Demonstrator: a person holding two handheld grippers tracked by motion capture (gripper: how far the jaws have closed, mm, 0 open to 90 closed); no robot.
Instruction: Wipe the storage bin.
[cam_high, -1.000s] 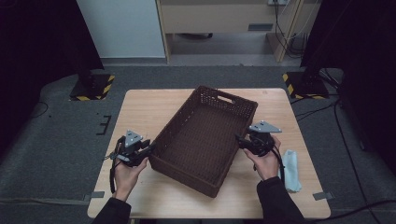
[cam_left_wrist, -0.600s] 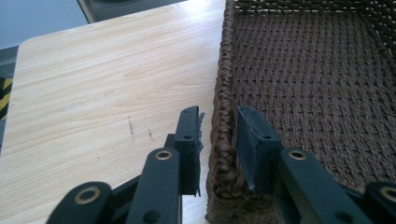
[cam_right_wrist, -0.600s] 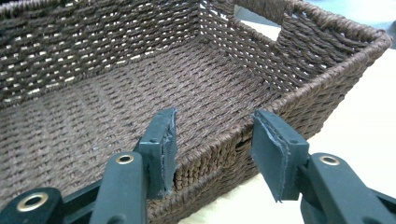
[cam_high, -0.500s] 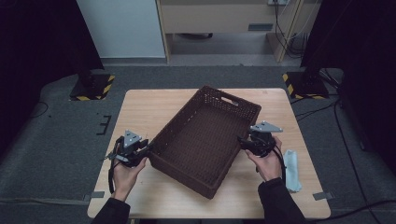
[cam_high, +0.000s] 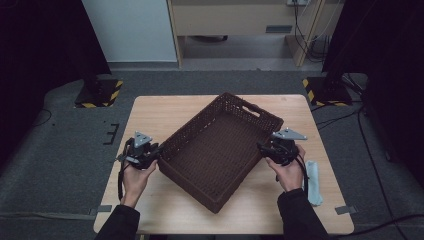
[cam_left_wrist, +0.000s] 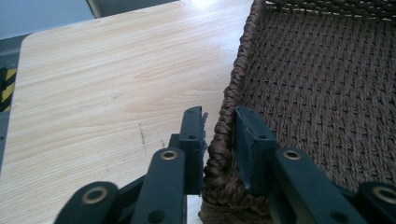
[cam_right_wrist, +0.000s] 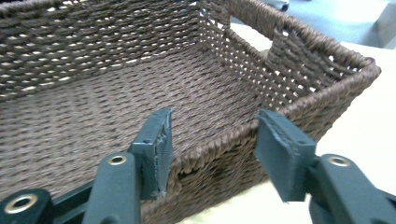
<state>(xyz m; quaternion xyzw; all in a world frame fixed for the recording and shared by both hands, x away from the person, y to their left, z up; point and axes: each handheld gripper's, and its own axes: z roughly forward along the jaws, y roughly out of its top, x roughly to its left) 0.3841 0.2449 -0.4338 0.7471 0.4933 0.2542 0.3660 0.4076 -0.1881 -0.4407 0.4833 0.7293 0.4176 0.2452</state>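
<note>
Clamping basket (cam_high: 220, 145) rim, left gripper (cam_left_wrist: 219, 140) fingers closed; right gripper (cam_right_wrist: 212, 149) fingers wide apart astride rim

We see a dark brown basket (cam_high: 220, 145) with a tight woven rope pattern, its braided rim (cam_left_wrist: 224, 126) the same brown. Under it lies a pale wood table (cam_high: 160, 115) with fine lengthwise grain and a few dark scuffs. Both the left gripper (cam_left_wrist: 218, 135) and the right gripper (cam_right_wrist: 212, 140) are black, each topped with a grey plate. Our sleeves are black. A light blue cloth (cam_high: 313, 181) sits at the table's edge. The floor is grey, with yellow-and-black striped stand bases (cam_high: 97, 93).
</note>
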